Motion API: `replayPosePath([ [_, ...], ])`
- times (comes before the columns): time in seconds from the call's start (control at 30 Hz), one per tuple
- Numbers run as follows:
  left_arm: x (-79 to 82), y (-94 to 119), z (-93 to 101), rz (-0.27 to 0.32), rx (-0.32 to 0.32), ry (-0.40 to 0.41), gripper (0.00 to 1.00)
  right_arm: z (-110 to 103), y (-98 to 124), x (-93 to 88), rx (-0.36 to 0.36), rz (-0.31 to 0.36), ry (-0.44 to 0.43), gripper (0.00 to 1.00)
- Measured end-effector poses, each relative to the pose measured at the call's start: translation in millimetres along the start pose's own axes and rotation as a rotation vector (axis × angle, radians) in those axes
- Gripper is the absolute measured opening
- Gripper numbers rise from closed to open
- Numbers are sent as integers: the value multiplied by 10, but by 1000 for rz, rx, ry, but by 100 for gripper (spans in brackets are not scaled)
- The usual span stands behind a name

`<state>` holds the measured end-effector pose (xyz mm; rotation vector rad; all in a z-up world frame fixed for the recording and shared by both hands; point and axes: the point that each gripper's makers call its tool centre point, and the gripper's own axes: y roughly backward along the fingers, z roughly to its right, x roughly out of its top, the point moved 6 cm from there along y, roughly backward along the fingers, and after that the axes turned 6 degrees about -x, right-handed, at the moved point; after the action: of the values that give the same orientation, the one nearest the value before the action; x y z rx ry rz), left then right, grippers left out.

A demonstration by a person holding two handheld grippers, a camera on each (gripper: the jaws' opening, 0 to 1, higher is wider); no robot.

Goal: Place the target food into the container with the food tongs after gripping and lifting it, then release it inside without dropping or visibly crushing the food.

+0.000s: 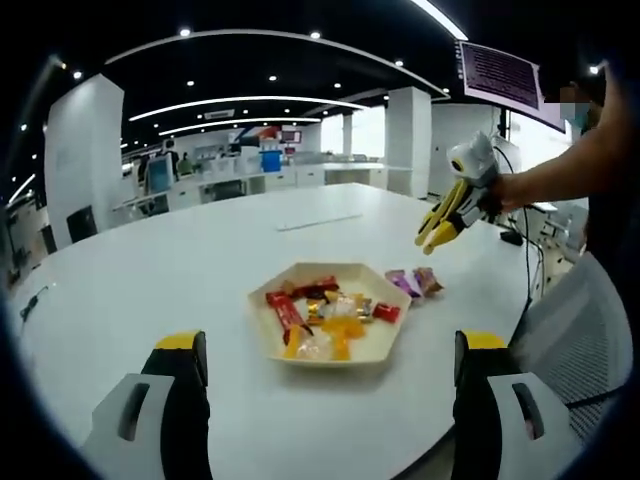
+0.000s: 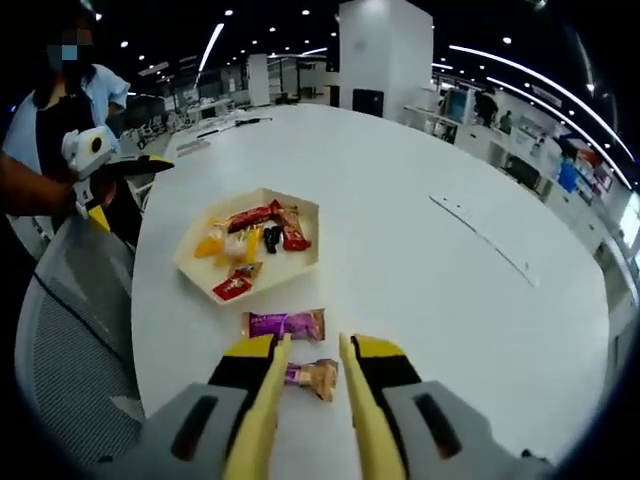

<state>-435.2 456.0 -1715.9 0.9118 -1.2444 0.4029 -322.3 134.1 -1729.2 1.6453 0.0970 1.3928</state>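
Now the right gripper (image 2: 312,385) hovers partly open and empty over a small wrapped snack (image 2: 312,377) on the desk (image 2: 420,270), beside a purple one (image 2: 287,324) near the tray (image 2: 190,262). Light, crinkly and crushable, it wants a gentle mid-body pinch. The left gripper (image 1: 330,365) gapes wide, empty.

smooth white table (image 2: 400,250), glossy wrappers (image 2: 286,324)
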Motion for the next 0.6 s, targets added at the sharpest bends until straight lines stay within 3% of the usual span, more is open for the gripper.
replayPosePath([
  [0.27, 2, 4, -6, 3, 2, 5, 100, 28, -75, -20, 3, -4, 0, 28],
  [0.6, 4, 7, -7, 2, 7, -3, 100, 70, -200, -20, -58, -20, -30, 28],
])
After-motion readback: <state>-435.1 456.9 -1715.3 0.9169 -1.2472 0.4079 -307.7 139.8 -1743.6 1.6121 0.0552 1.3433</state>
